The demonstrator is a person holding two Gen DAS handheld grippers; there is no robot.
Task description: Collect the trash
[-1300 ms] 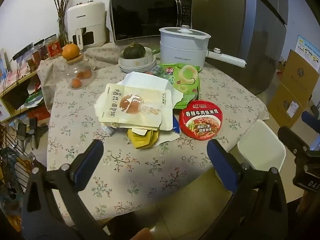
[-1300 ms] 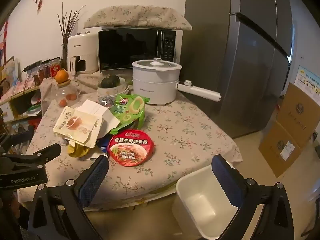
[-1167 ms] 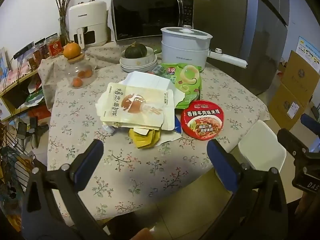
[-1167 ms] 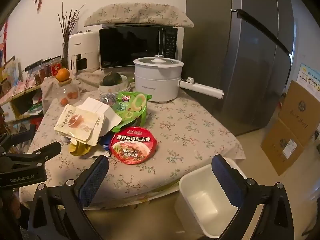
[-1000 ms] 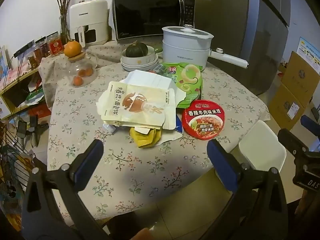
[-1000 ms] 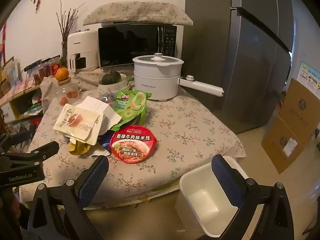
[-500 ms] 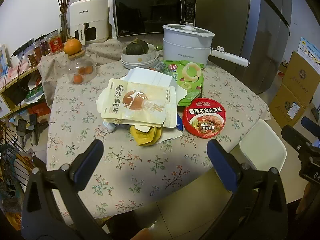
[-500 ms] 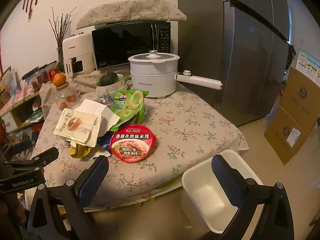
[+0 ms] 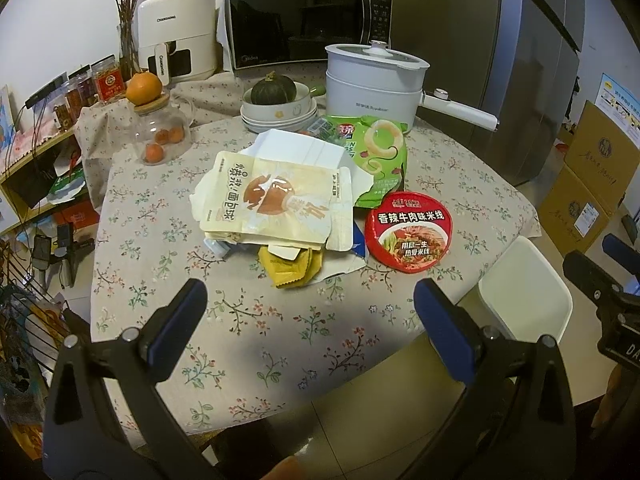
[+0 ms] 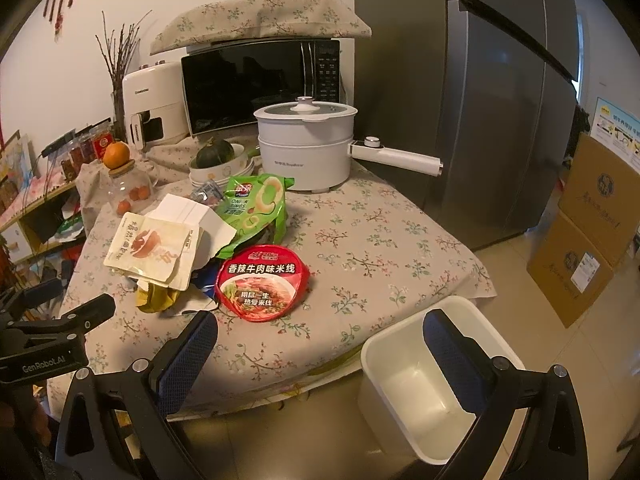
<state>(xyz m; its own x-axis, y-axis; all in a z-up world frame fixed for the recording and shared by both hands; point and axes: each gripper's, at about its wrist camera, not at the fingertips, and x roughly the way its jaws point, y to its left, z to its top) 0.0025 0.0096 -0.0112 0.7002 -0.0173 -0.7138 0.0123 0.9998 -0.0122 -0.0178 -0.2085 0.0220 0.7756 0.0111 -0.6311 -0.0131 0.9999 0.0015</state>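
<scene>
A pile of trash lies mid-table: a cream food pouch [image 9: 276, 200] [image 10: 152, 246], white paper [image 9: 304, 152], a green snack bag [image 9: 376, 156] [image 10: 256, 204], a yellow wrapper [image 9: 292, 268] and a red round noodle lid [image 9: 408, 236] [image 10: 262, 280]. A white bin [image 10: 432, 384] [image 9: 524, 292] stands on the floor at the table's right corner, empty. My left gripper [image 9: 308, 324] is open and empty, short of the pile near the table's front edge. My right gripper [image 10: 320, 356] is open and empty, above the table edge and the bin.
A white electric pot [image 9: 372, 84], stacked bowls with a green squash [image 9: 276, 100], a glass jar topped by an orange [image 9: 156, 128], a microwave [image 9: 304, 24] and an air fryer [image 9: 176, 36] stand behind. A fridge [image 10: 500, 112] and cardboard boxes [image 10: 592, 240] are on the right.
Both grippers have moved a little forward toward the table, so the pile and bin look nearer. Both stay open and empty. Nothing on the table has moved.
</scene>
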